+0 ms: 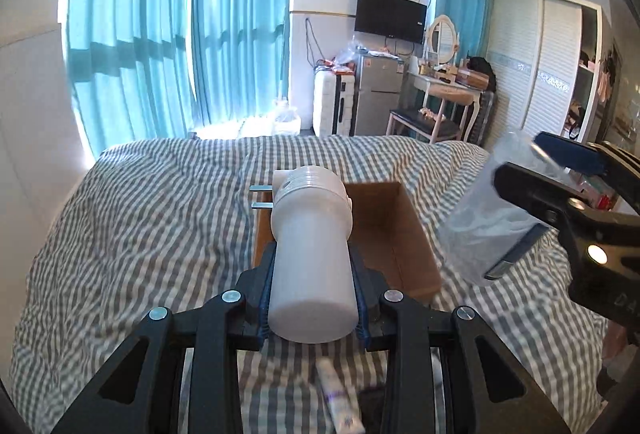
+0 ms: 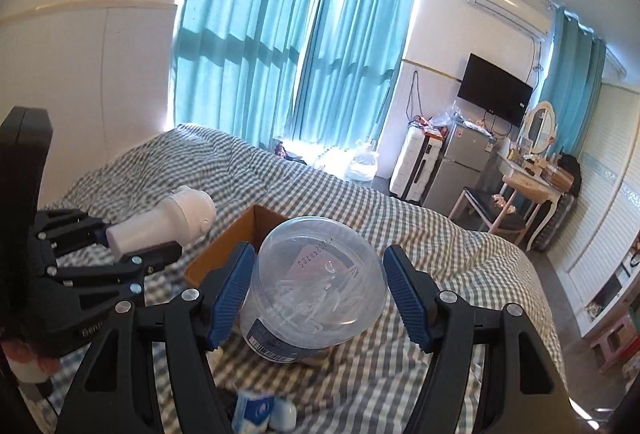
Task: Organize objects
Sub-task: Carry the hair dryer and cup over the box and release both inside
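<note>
Gripping a white plug-in device [image 1: 312,254], left gripper [image 1: 314,298] has both blue pads pressed on its body; two metal prongs [image 1: 261,197] stick out left of its head. It hangs above the near-left edge of an open cardboard box [image 1: 412,234] on the checked bed [image 1: 140,226]. Right gripper [image 2: 318,294]: clear tub [image 2: 320,282] sits between its fingers [image 2: 230,294], left pad touching, gap at the right pad, so can't tell if clamped. Tub is off the bed, right of the box. Small white-blue packs [image 2: 264,410] lie on the bed below.
</note>
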`<state>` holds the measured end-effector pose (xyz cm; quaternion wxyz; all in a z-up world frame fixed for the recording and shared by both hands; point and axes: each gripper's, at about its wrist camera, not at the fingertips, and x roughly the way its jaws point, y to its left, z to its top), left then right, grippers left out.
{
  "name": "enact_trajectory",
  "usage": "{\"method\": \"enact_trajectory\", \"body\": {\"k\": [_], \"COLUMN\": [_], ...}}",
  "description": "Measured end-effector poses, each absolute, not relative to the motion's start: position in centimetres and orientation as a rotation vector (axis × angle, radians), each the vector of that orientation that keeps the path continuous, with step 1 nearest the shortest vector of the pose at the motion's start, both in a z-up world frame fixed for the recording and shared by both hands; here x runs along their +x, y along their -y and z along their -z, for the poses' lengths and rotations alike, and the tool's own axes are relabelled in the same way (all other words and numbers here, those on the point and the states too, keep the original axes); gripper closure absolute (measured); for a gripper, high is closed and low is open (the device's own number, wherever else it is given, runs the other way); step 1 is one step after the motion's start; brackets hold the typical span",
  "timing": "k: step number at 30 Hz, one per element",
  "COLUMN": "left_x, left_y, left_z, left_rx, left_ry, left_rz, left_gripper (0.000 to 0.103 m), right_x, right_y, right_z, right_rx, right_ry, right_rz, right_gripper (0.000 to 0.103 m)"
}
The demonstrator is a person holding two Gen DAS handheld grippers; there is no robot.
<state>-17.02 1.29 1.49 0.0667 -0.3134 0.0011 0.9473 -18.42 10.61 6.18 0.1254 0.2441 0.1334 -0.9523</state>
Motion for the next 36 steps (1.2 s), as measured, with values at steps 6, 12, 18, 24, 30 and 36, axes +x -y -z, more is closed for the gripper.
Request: {"method": "enact_trajectory", "body": {"k": [6,12,18,24,30,36], "left_x": [-23.3,-28.1,-30.8,-31.3,-30.4,-27.1], "left_y": [-2.0,-2.7,-2.7,-2.9,-3.2,-3.8], "left_z": [1.3,5.9,9.1,10.9,10.6,7.0], "left_rx": [-1.033,-1.119,-1.163,-1.184,-1.189,-1.077], "left_ry": [-0.042,-0.038,-0.032,-0.042,-0.062,-0.054], "left_rz": [-2.813,-2.756,-2.715,-2.685,-2.676,-2.733], "left_gripper": [0.071,0.071,0.071,0.071,0.044,0.015], "right_x": [-26.3,-32.7,-36.1,-37.1,-36.4,-33.5], "right_y": [-10.2,-10.5,-11.0,-11.6,-13.1,-15.7], "right_z": [-3.4,3.1,7.9,9.4,7.7,3.5], "right_rx": [0.851,1.020,1.130,1.171,1.134,1.000], "right_ry": [-0.358,-0.350,-0.342,-0.245,-0.106,0.030], "right_rz": [2.752,2.703,2.652,2.608,2.642,2.699], "right_gripper": [0.036,0.036,0.037,0.036,0.020,0.020]}}
